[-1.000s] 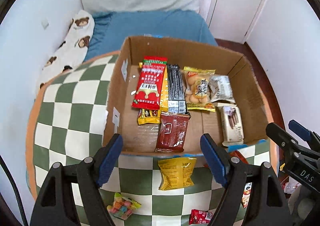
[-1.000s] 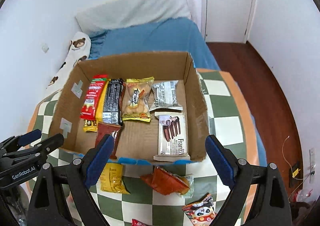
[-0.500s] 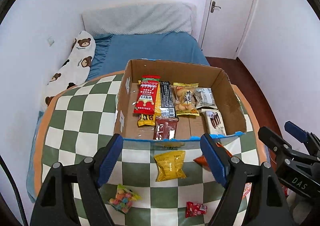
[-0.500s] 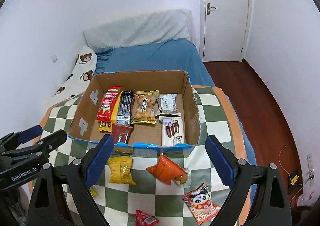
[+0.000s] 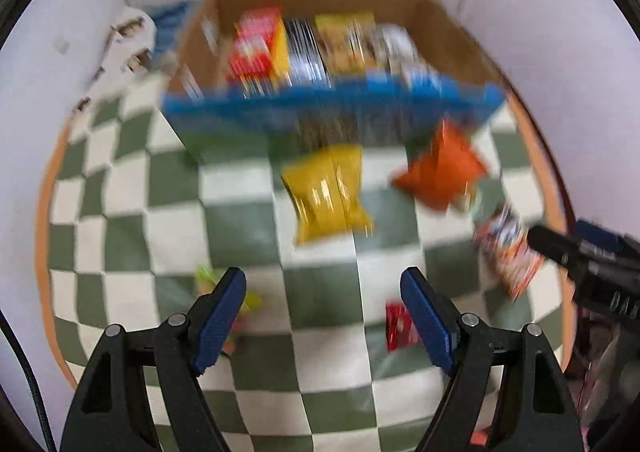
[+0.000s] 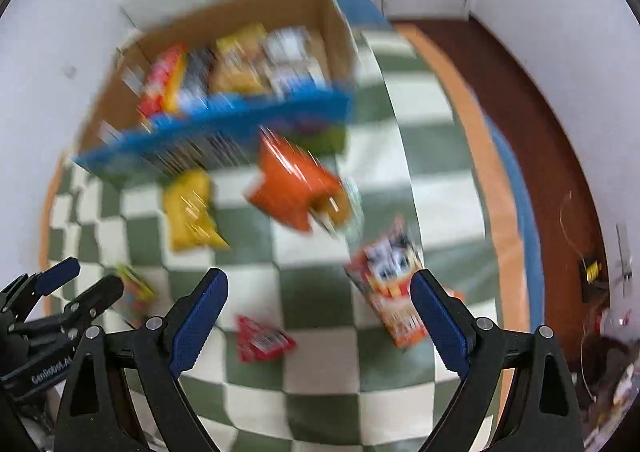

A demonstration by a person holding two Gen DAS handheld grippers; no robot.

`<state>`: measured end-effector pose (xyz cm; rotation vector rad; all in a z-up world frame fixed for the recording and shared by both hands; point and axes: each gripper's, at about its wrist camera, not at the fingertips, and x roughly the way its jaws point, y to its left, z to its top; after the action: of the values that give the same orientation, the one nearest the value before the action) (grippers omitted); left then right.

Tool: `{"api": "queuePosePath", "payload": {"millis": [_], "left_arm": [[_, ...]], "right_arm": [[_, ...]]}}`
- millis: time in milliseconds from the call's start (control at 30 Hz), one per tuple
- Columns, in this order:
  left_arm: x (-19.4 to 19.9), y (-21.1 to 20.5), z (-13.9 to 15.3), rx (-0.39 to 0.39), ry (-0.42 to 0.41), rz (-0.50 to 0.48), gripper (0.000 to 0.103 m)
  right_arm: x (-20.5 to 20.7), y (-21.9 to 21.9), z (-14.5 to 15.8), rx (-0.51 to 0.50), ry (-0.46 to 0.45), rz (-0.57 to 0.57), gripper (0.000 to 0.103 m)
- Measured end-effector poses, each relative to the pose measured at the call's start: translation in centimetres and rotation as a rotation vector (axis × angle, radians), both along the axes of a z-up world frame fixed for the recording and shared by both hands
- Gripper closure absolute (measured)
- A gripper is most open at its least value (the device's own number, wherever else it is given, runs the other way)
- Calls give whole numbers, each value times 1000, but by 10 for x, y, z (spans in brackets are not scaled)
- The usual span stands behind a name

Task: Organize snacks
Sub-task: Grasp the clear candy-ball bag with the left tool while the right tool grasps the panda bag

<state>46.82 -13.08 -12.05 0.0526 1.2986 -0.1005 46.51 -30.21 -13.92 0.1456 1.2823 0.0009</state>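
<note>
Two grippers, left [image 5: 323, 318] and right [image 6: 319, 320], are hovering wide open and empty near the brown cardboard box [image 5: 452, 35], yellow crinkled snack packet [image 5: 326, 191] lying just beside it.

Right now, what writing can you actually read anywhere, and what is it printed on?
"GenRobot.AI": white letters on the black body of the left claw, seen in the right wrist view.
"DA", rest cut off: on the black body of the right claw, seen in the left wrist view.
Snack packets and the brown cardboard box: print too blurred to read.
</note>
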Motion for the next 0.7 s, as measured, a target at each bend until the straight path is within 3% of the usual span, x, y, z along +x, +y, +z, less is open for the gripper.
{"api": "queuePosePath", "payload": {"millis": [167,367,400,467,567,700], "left_arm": [[-14,-15,-60,3,135,-17,24],[-21,-10,-97,26,187,42,24],[-21,-9,-99,33,188,47,24],[-22,-5,-98,54,181,54,24],[-24,6,-89,79,155,66,24],[-28,34,-73,132,123,77,24]], "right_arm": [[8,-29,-66,-58,132,-2,8],[29,-35,-122,-144,231,112,8],[30,-35,-130,-141,243,122,9],[29,-34,-139,-112,260,110,25],[21,-26,-138,-83,249,72,42],[0,-5,-136,17,267,36,42]]}}
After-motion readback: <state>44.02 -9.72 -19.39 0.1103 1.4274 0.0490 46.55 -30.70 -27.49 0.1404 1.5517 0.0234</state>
